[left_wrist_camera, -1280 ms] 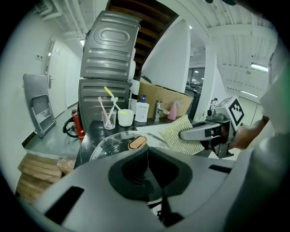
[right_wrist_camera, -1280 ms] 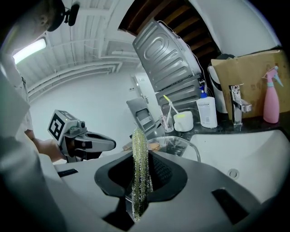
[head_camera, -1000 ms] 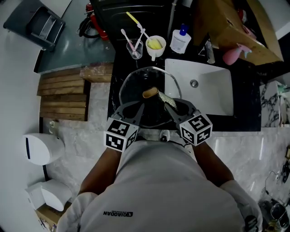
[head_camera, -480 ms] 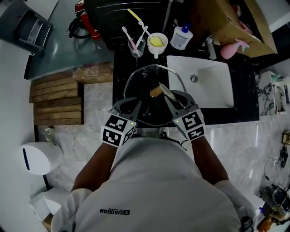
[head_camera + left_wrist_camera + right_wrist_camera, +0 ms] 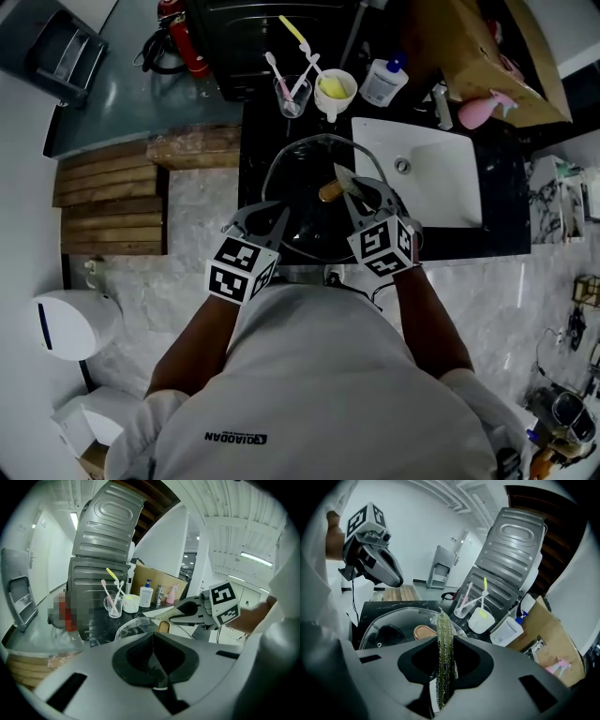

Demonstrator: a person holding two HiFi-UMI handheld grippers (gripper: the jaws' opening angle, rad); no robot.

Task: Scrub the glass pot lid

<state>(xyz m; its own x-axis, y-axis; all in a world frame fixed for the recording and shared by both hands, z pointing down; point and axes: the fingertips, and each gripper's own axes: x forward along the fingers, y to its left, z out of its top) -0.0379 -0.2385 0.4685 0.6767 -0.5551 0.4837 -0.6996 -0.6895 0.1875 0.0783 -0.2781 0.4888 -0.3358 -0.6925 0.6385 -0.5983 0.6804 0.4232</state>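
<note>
The right gripper (image 5: 444, 645) is clenched on a green scouring pad (image 5: 444, 623), which stands up out of its jaws close by the brown knob (image 5: 423, 632) of the glass pot lid (image 5: 396, 620). The left gripper (image 5: 154, 641) is closed tight on the lid's near rim, at its left edge. The lid sits over the black counter (image 5: 251, 141), just beside the white sink (image 5: 441, 187).
</note>
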